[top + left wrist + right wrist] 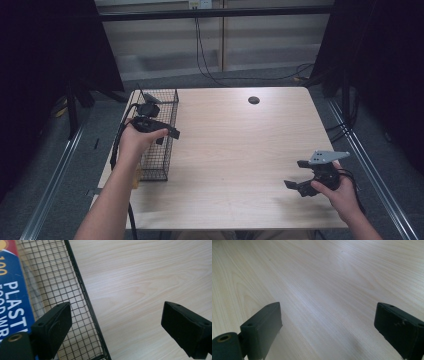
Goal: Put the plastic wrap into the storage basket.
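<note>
In the high view, the left forearm rises from the bottom left of the frame, its hand (pixel 134 141) wrapped around the left gripper (pixel 167 136) at left of centre, jaws pointing right and spread apart. At lower right, the right hand (pixel 336 190) grips the right gripper (pixel 296 175), jaws pointing left, also parted. Each gripper view shows its own two black jaws wide apart, nothing between them.

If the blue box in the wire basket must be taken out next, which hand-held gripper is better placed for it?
The left hand-held gripper. It hovers open at the wire basket, with the blue box just beside its jaw. The right hand-held gripper, also open, is over bare table across from the basket.
</note>
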